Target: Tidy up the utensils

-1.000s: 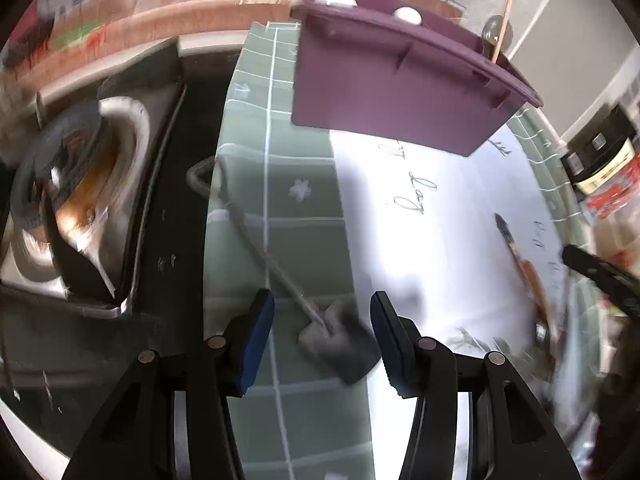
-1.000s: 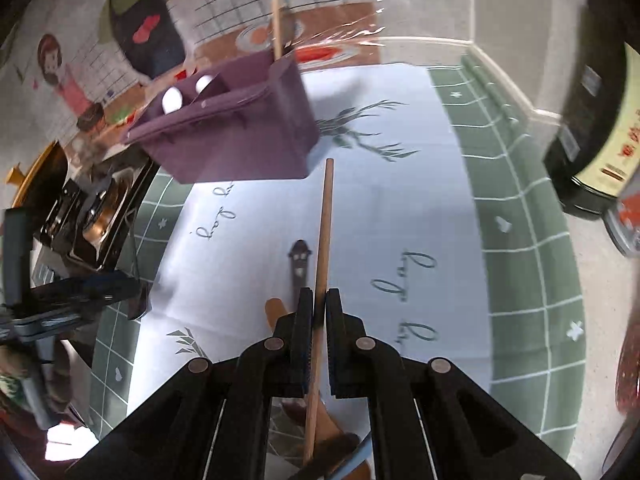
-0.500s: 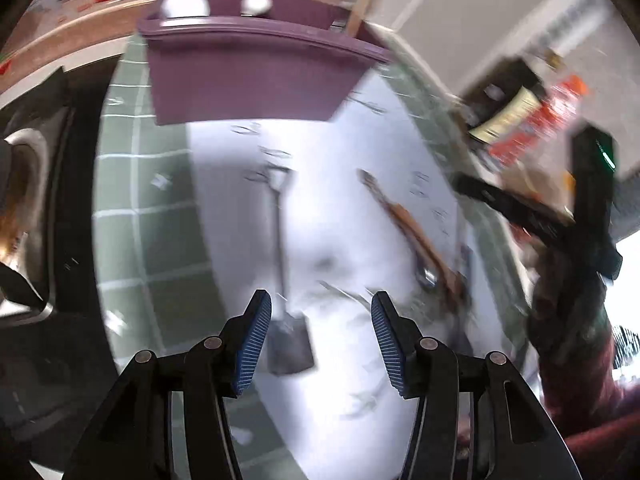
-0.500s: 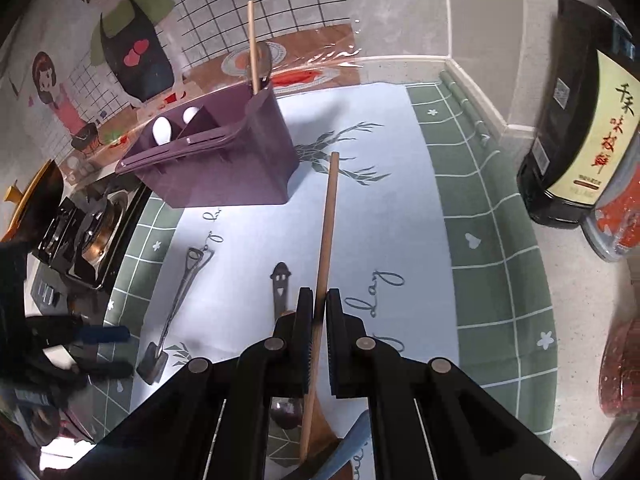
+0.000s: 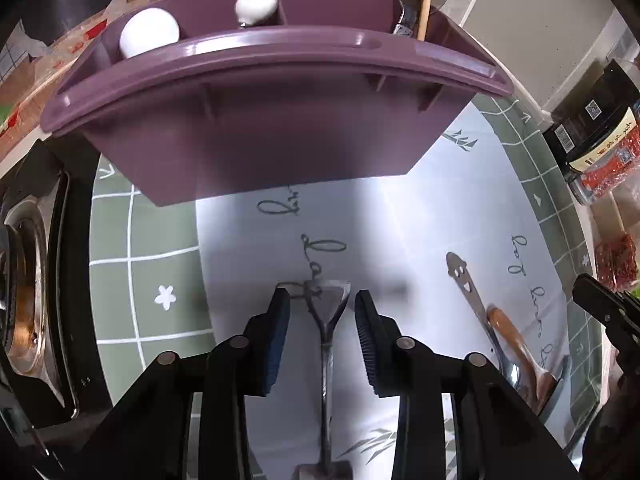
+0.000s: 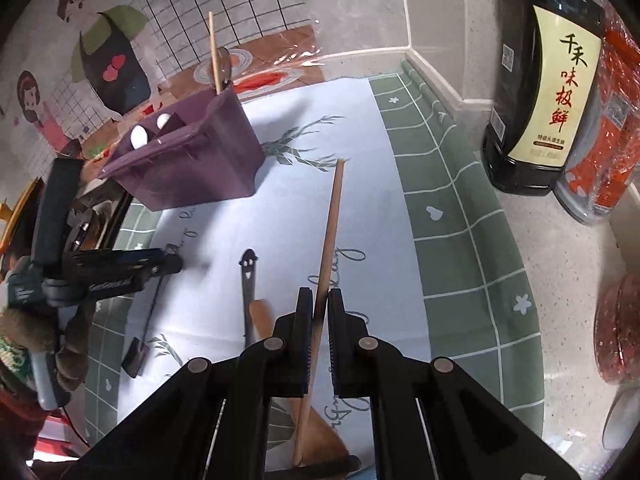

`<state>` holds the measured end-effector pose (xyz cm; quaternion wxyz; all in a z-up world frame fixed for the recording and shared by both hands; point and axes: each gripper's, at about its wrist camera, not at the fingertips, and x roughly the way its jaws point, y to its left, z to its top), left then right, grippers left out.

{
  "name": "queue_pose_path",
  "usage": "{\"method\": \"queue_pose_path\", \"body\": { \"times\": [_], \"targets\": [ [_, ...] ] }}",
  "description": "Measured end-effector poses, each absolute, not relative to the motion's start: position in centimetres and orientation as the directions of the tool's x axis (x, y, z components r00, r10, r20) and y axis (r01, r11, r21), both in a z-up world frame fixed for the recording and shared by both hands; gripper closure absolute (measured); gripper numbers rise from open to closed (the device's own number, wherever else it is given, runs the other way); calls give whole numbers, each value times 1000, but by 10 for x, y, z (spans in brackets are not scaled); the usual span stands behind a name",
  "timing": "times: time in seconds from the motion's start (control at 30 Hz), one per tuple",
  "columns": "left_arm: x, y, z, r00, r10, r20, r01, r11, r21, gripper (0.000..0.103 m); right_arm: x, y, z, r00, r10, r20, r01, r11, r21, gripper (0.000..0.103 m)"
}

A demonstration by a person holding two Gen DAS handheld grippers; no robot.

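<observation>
A purple utensil caddy [image 5: 280,120] stands at the back of the mat, also in the right wrist view [image 6: 192,172]; it holds two white-headed utensils, a spoon and a wooden stick. My left gripper [image 5: 322,312] is open, its fingers on either side of the handle of a small metal shovel-shaped spoon [image 5: 326,360] lying on the mat. My right gripper [image 6: 318,308] is shut on a wooden chopstick [image 6: 330,232], held above the mat. A smiley-handled metal spoon [image 5: 472,308] and a wooden spoon [image 5: 516,344] lie to the right.
A green-bordered white mat [image 5: 152,264] covers the counter. A stove with a pan [image 5: 24,300] is at the left. A dark sauce bottle [image 6: 540,80] and red-filled jars [image 6: 608,128] stand at the right. A tiled wall is behind.
My left gripper has swung round and come in over the metal shovel spoon's handle, nearer the caddy. My right gripper has lifted the chopstick and drawn back a little.
</observation>
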<state>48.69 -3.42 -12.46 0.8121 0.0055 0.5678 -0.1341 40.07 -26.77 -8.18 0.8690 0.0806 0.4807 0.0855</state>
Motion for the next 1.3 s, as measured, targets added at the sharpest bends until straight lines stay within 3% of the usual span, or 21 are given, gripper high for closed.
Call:
{"method": "queue_pose_path", "body": {
  "times": [0.03, 0.07, 0.37, 0.63, 0.77, 0.87, 1.13, 1.2, 1.3],
  "targets": [
    [486, -37, -125, 328, -203, -923, 239, 963, -127, 72, 401, -267, -81, 526, 227, -819, -71, 972, 224, 96],
    [485, -41, -124, 336, -197, -921, 251, 961, -114, 80, 402, -267, -80, 528, 230, -817, -73, 971, 226, 96],
    [427, -5, -78, 465, -321, -825, 260, 940, -219, 81, 400, -254, -76, 538, 189, -822, -103, 982, 159, 96],
    [369, 43, -32, 603, -321, -730, 219, 947, -235, 81, 424, -243, -108, 433, 105, -895, -14, 994, 110, 93],
    [358, 44, -29, 615, -332, -715, 210, 943, -258, 81, 435, -237, -123, 368, 40, -929, 19, 999, 50, 81],
    [353, 43, -27, 630, -333, -701, 203, 942, -266, 81, 433, -236, -123, 373, 44, -927, -2, 999, 47, 98],
    [330, 49, -5, 675, -338, -656, 221, 941, -257, 81, 376, -235, -69, 557, 130, -820, -54, 991, 120, 98],
    [326, 51, -1, 682, -341, -647, 225, 940, -258, 99, 363, -233, -55, 594, 148, -790, -62, 988, 139, 98],
    [321, 52, 8, 694, -339, -636, 233, 941, -247, 101, 352, -226, -37, 634, 167, -755, -76, 985, 154, 98]
  ]
}}
